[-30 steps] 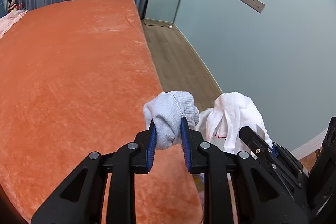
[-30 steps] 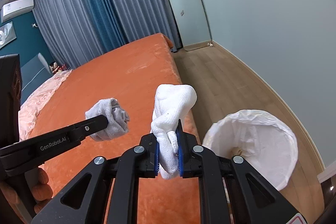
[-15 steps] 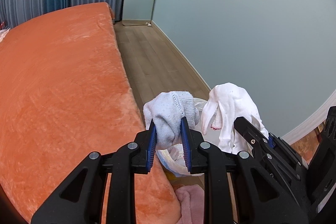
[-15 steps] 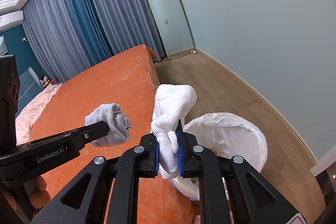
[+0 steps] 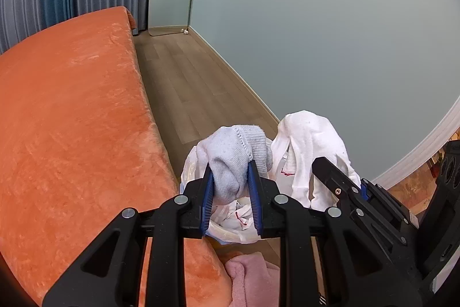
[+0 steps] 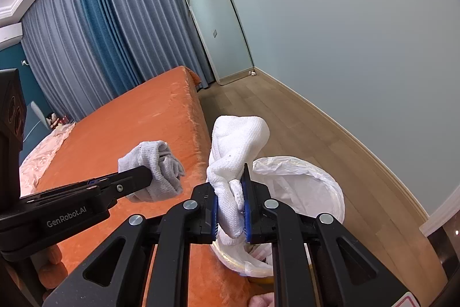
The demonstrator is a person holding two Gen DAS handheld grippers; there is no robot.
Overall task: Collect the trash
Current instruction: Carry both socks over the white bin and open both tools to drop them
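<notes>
My left gripper is shut on a crumpled grey sock, which hangs over the near-left side of a bin lined with a white bag. My right gripper is shut on a bunched white sock at the left rim of that same lined bin. In the left wrist view the white sock and the right gripper sit just to the right. The right wrist view shows the grey sock and left gripper over the bed's edge.
An orange bed fills the left side, its edge right beside the bin. Wood floor runs between the bed and a pale blue wall. A mirror leans in the far corner. Pink cloth lies below the bin.
Both grippers have swung right, off the bed toward the bin. The bin has come under the two socks. Both grips are unchanged.
</notes>
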